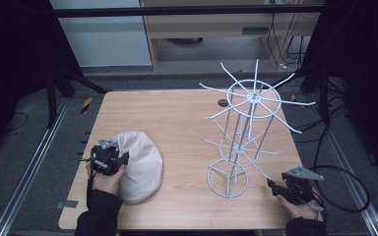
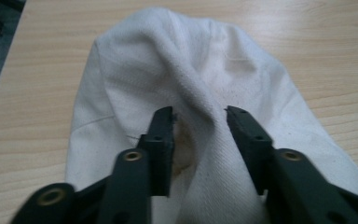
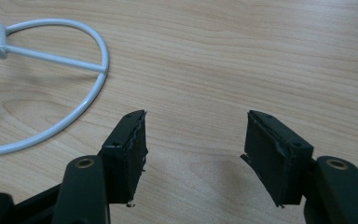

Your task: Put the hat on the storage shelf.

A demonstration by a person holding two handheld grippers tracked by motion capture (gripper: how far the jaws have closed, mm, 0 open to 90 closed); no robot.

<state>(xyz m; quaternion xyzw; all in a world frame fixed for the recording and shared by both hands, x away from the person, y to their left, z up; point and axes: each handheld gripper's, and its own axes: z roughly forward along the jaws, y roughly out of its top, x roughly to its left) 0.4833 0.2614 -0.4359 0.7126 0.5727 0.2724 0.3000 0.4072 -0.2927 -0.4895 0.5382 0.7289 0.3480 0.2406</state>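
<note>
Where tongs (image 2: 199, 122) pinch it, cream cap (image 2: 186, 70) bunches, soft ridge

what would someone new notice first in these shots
Most striking is the tall white wire rack with spokes fanning from its rings, upright on the right half of the pale wooden table. Next comes the cream fabric cap lying flat near the front left, a raised fold of it pinched between the left gripper jaws. The right gripper rests open over bare wood beside the rack's base ring.

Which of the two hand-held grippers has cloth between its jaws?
The left hand-held gripper: a fold of the white cap sits between its jaws. The right hand-held gripper is over bare table.
</note>
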